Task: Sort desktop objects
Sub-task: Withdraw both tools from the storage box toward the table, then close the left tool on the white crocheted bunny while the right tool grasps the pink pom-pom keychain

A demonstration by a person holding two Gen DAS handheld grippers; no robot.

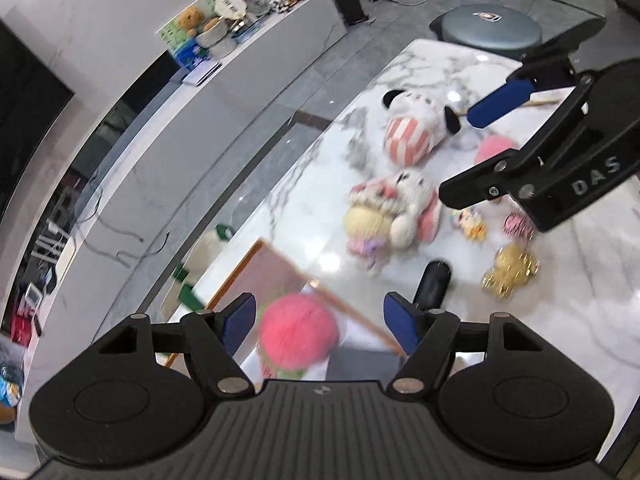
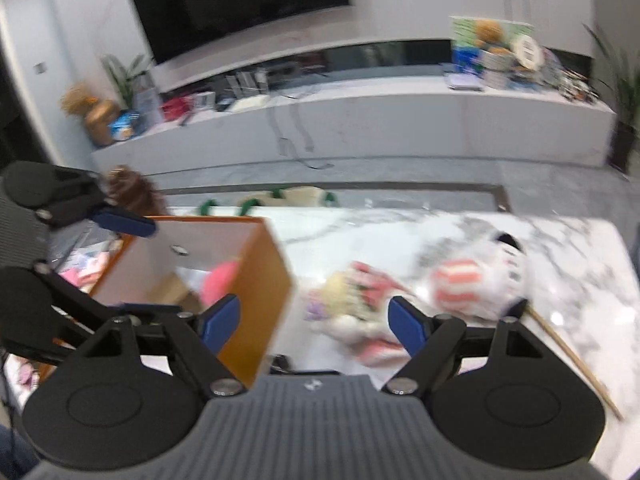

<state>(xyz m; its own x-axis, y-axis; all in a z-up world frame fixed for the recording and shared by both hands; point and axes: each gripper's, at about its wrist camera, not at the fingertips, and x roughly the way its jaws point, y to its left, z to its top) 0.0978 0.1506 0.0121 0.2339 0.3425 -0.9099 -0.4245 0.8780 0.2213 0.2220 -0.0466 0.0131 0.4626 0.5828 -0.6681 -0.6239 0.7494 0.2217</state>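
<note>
My left gripper [image 1: 320, 320] is open above a wooden box [image 1: 276, 268]; a pink round plush [image 1: 298, 334] lies loose between and below its fingers, over the box. It also shows inside the box [image 2: 256, 264] in the right wrist view as a pink plush [image 2: 220, 284]. My right gripper [image 2: 316, 324] is open and empty above the table near a cream-and-pink doll plush [image 2: 352, 304]. A white plush with a red-striped cup [image 1: 416, 128] lies farther back. Small toys [image 1: 508, 272] and a black cylinder [image 1: 434, 284] lie on the marble table [image 1: 580, 340].
A wooden stick [image 2: 572, 360] lies along the table's right side. A round grey stool [image 1: 492, 28] stands past the far end. A low white TV cabinet [image 2: 360, 120] with clutter runs across the floor beyond the table. A cream and green bag [image 1: 200, 256] sits at the table's left edge.
</note>
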